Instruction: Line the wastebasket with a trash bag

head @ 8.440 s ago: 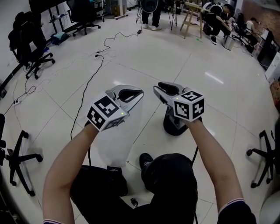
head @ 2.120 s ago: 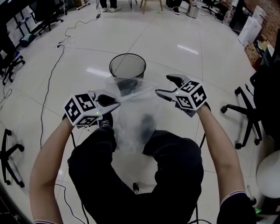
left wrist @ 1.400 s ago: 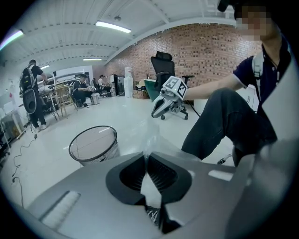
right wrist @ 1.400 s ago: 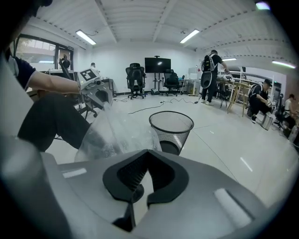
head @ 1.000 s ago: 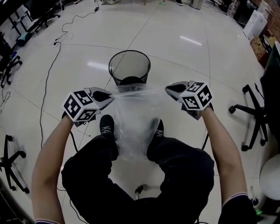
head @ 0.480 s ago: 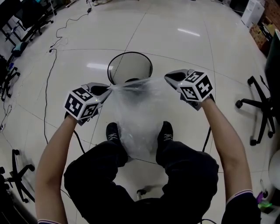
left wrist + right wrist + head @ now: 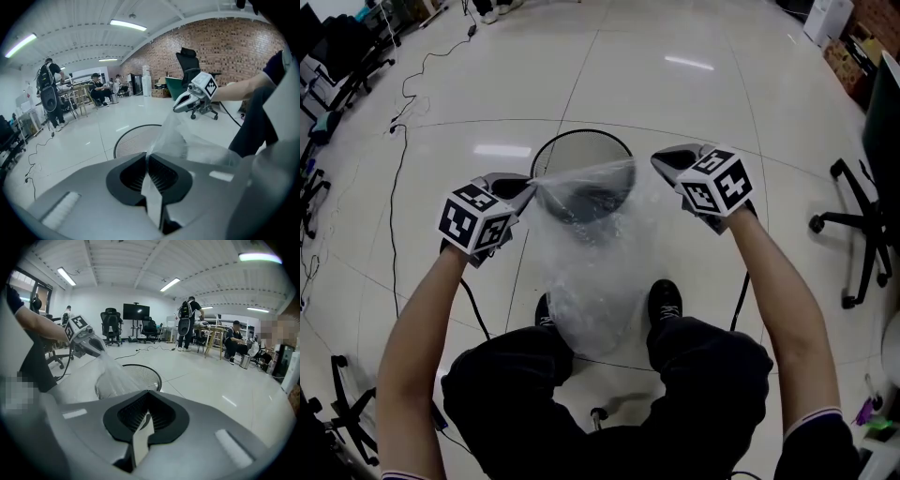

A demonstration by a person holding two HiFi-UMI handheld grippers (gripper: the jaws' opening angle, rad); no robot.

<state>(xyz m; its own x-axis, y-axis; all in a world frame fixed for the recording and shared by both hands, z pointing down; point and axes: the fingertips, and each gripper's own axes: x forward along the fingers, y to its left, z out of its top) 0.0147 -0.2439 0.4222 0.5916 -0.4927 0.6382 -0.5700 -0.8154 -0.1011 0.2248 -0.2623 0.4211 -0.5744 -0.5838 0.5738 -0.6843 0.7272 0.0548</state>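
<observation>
One trash bag (image 7: 591, 248), one wastebasket (image 7: 581, 133), two claws (image 7: 531, 186) (image 7: 659, 159), two shoes (image 7: 666, 298) (image 7: 543, 307)

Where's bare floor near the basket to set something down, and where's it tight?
Free: tile beyond the wastebasket; tile between wastebasket and cable, left; tile between trash bag and office chair, right. Crowded: wastebasket to shoes, filled by the bag.

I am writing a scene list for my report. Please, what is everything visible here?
wastebasket: one, black mesh, floor ahead of the feet
trash bag: one, clear, stretched taut, hanging before the legs
office chairs: several, black, floor edges
cable: one, black, floor at left
bystanders: several, dark clothes, far end of room
shoes: two, black, beside the bag's bottom
left gripper: one, grey, shut on bag edge
right gripper: one, grey, shut on bag edge
</observation>
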